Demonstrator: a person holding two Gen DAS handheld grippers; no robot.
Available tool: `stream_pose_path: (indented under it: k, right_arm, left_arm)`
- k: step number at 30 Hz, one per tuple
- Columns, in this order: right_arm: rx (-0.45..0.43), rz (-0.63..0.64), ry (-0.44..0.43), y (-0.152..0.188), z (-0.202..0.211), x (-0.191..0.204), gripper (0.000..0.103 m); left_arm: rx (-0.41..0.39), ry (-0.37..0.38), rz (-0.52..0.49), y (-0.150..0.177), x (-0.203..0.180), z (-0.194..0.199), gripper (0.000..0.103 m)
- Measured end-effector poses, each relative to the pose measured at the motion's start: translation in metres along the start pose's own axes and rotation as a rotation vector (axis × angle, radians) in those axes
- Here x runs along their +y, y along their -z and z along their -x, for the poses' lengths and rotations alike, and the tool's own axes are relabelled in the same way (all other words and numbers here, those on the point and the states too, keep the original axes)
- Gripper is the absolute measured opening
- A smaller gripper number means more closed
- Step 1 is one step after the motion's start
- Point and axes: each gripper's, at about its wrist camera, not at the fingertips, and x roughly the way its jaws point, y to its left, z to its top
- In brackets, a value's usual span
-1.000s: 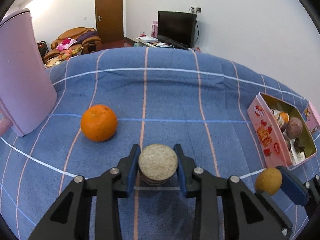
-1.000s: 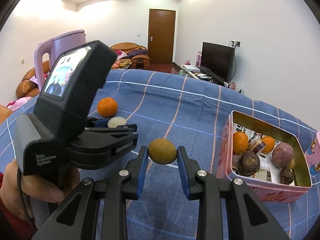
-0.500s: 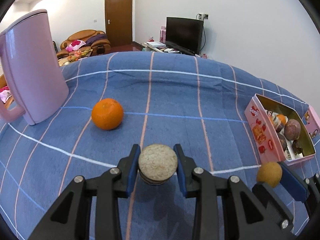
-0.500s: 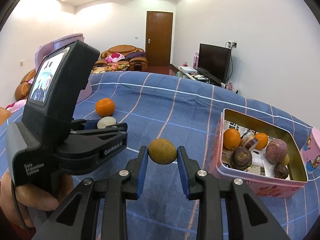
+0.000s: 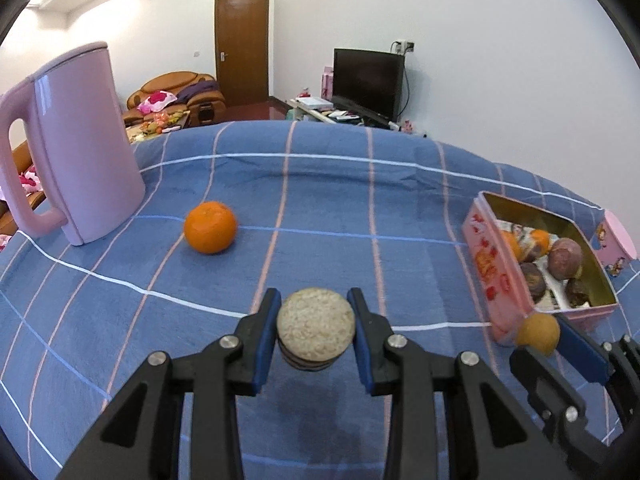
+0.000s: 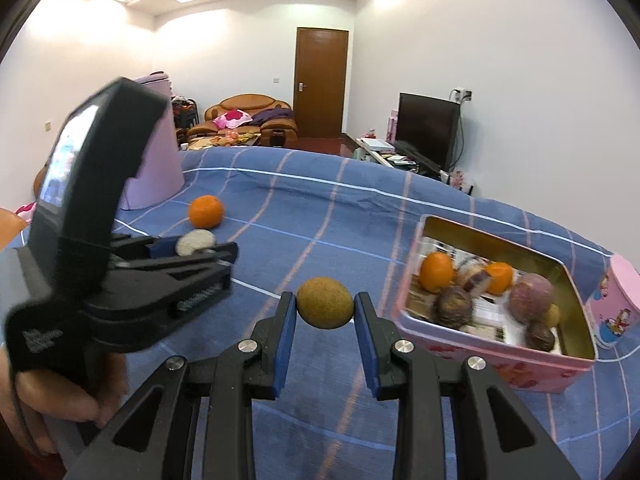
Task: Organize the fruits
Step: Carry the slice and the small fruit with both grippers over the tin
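We carry both fruits clamped — left gripper [image 5: 316,336] on a pale cut-faced fruit [image 5: 316,330], right gripper [image 6: 325,312] on a brown-green fruit [image 6: 325,308]. Pink tin [image 6: 496,344] just beyond, crowded — either could roll out; orange [image 5: 210,227] waits farther off.

Both hand-held grippers carried back and up from blue bed cover [image 5: 320,208]. Pink kettle [image 5: 76,148] fully in left view. Tin [image 6: 496,292] nearer right hand-held gripper [image 6: 325,309].
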Motion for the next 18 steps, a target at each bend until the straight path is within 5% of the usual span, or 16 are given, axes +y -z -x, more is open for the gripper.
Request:
stream_pose_path:
  k: [6,18]
  right_arm:
    - [-0.011,-0.019,0.025,0.013,0.019,-0.035,0.032]
    - [-0.037,-0.163,0.243,0.047,0.069,-0.139,0.031]
  left_arm:
    - [-0.032,0.049,-0.033,-0.001,-0.022,0.016,0.036]
    - [-0.037,0.154,-0.089,0.002,-0.062,0.028,0.036]
